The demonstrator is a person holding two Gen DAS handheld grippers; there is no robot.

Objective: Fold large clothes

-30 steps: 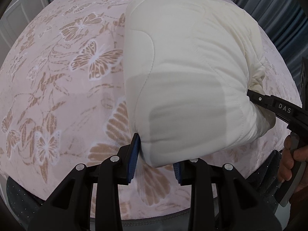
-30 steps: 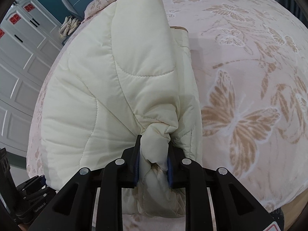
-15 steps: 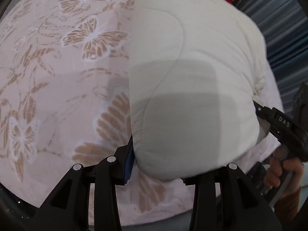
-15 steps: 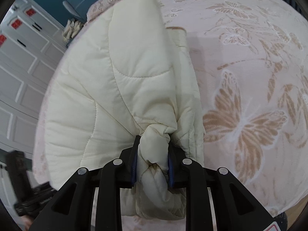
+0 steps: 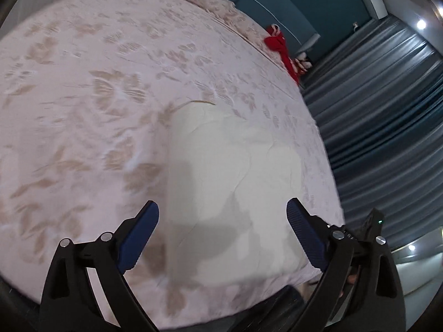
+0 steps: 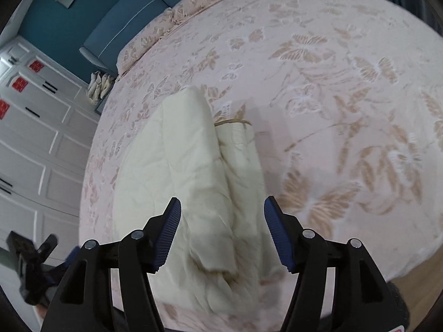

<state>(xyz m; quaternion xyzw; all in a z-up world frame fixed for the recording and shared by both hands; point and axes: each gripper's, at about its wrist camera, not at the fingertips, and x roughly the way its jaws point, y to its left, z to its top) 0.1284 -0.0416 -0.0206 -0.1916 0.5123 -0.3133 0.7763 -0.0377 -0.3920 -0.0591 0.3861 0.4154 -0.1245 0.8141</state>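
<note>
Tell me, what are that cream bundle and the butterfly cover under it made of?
The cream garment looks like padded, quilted fabric with a matte finish: puffy panels and curved stitch lines. The bedspread seems a woven, textured cloth, pale pink with tan butterflies, faintly shiny; the exact fibre is unclear.

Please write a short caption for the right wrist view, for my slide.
Right gripper open above the folded cream jacket lying on the butterfly-print bed.
</note>
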